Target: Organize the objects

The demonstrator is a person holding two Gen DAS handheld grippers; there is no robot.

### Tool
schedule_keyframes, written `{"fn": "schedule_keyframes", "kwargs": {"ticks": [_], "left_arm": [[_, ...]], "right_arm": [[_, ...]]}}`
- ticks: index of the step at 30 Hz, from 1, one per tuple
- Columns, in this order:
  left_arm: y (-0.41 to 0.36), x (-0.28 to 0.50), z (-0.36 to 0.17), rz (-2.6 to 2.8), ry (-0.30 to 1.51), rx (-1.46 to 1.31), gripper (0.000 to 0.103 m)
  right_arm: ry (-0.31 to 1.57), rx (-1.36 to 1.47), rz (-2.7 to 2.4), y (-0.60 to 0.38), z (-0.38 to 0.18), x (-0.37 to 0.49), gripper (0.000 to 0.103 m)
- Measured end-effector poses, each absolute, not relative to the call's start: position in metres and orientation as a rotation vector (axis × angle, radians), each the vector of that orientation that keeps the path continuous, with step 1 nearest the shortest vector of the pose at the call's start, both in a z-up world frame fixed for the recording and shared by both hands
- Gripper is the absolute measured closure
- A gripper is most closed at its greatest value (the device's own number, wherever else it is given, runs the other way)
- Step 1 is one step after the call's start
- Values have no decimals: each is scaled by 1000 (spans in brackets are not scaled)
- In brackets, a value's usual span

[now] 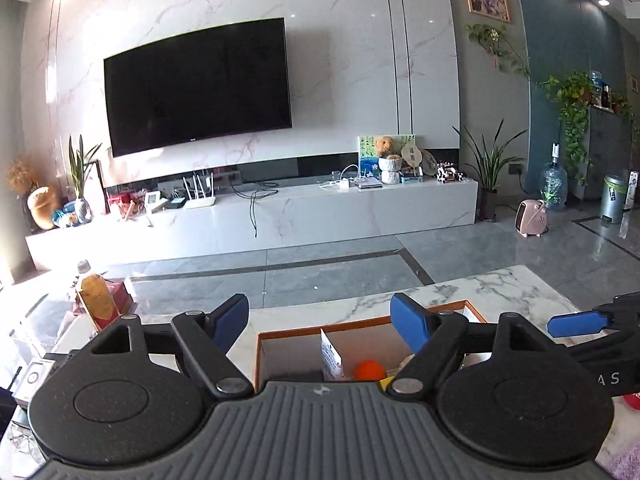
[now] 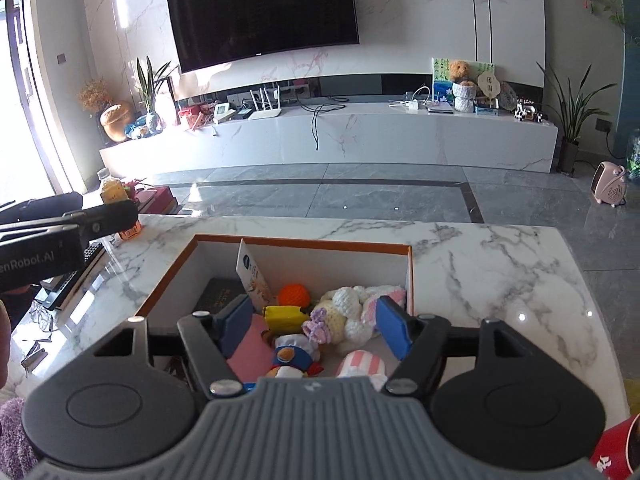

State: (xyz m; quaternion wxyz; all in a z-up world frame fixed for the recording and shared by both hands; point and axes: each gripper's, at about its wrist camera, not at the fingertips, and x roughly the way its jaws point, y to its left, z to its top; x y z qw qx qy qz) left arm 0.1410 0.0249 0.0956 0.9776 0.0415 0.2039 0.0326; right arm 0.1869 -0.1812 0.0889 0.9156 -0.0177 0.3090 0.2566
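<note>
While both grippers' jaws gape with nothing in them, the box (image 2: 304, 246) of toys (image 2: 352, 314) sits at twelve o'clock on the table (image 2: 492, 264).

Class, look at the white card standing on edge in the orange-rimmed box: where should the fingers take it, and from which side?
Grip the white card by its free top edge, coming from above. It stands tilted against the box interior, its lower part behind the orange ball and other toys, so only the upper edge is clear. Set the fingers across its thin faces.

The orange-rimmed, white-lined box (image 2: 168, 276) holds an orange ball (image 2: 294, 294) and a pink-and-white striped toy (image 2: 362, 365) on grey-veined white marble (image 2: 500, 280).
</note>
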Motion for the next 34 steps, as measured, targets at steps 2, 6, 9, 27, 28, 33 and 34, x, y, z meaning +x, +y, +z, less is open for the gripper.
{"fn": "schedule_keyframes", "kwargs": {"ticks": [2,6,9,27,28,33,34], "left_arm": [[19,127,96,71,400,83,11],[13,109,89,118,423,48,11],[15,96,81,140,451,15,11],[17,48,27,212,646,8,11],[17,47,27,211,647,10,11],[14,45,28,213,640,13,11],[14,46,28,212,643,11,11]], "right_arm": [[625,-41,516,-183,90,171,29],[581,-54,482,-187,88,137,25],[576,-41,464,-192,84,118,25],[644,-105,445,-187,46,70,22],[643,-106,448,-187,46,70,22],[642,-102,447,-188,45,67,20],[643,-100,445,-189,45,67,19]]}}
